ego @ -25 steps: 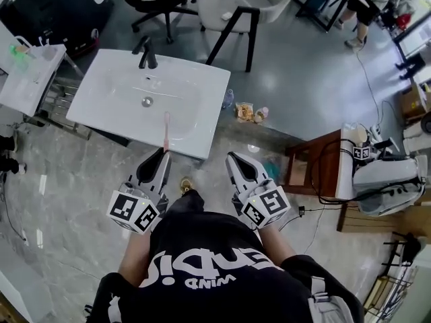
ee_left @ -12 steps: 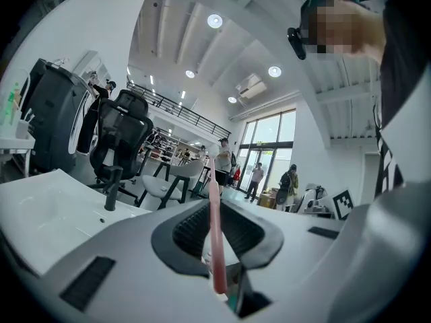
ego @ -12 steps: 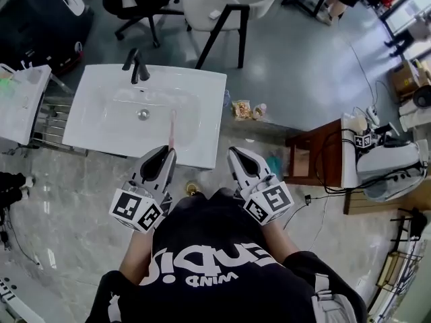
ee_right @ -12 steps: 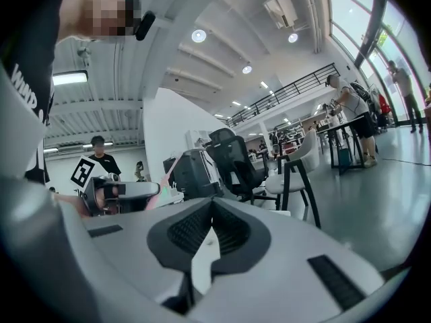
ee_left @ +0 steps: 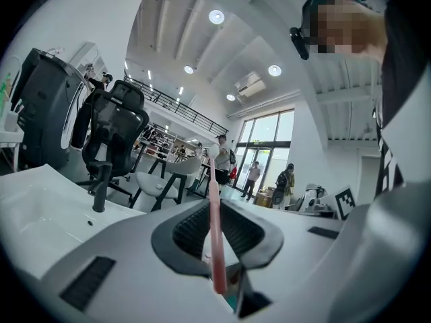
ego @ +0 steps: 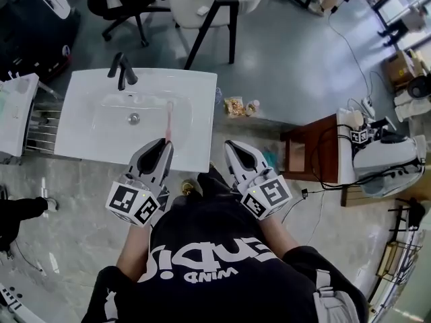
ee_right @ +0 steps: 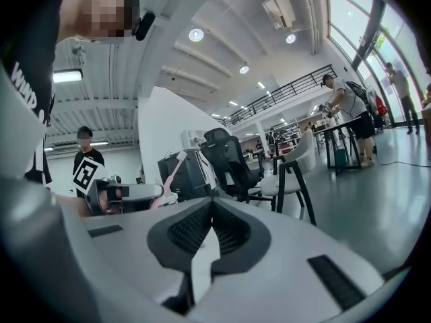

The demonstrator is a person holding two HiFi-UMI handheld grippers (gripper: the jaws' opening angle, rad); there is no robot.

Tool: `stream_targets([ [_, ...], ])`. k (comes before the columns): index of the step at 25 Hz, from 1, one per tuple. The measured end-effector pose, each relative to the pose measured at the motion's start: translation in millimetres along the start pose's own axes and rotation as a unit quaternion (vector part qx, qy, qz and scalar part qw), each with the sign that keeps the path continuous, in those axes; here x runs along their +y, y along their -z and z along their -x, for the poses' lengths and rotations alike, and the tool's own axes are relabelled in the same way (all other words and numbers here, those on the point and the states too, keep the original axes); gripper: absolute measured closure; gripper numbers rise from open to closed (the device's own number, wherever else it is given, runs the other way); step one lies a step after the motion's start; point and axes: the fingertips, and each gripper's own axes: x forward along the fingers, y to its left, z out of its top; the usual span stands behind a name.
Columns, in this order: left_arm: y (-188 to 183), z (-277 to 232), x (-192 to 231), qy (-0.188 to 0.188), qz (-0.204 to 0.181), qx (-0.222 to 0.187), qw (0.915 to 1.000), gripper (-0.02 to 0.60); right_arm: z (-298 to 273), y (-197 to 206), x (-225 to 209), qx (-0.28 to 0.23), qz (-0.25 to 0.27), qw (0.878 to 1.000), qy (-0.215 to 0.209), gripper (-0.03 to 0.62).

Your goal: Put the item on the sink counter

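Observation:
A pink toothbrush (ego: 168,122) sticks forward out of my left gripper (ego: 163,144), which is shut on its handle. In the left gripper view the toothbrush (ee_left: 214,234) stands upright between the dark pads, its head toward the room. The brush hangs over the right part of the white sink counter (ego: 81,138), beside the basin. A black faucet (ego: 121,69) stands at the sink's far side. My right gripper (ego: 232,147) is shut and empty, just right of the sink's front corner. The right gripper view shows my right gripper (ee_right: 210,210) and the toothbrush (ee_right: 168,173) to its left.
A white chair (ego: 202,9) and a black office chair (ego: 128,2) stand beyond the sink. A white stand (ego: 13,113) with a wire rack lies left of it. Snack packets (ego: 239,106) lie on the floor to the right, near a brown wooden table (ego: 316,157).
Both grippers have come forward to the sink. The left gripper's tips now overlap its front edge, and the toothbrush reaches further over the counter.

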Motion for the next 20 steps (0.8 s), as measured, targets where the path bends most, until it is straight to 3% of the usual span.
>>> stream_targets([
  [11, 5.8, -43.8, 9.1, 0.004, 0.008, 0.02, 0.9998, 0.518, -17.8, -9.0, -35.4, -0.006, 0.006, 1.0, -0.004, 0.576],
  [20, 38.7, -74.3, 19.0, 0.007, 0.018, 0.065, 0.9977, 0.518, -26.8, -12.8, -53.4, -0.008, 0.003, 1.0, -0.01, 0.576],
])
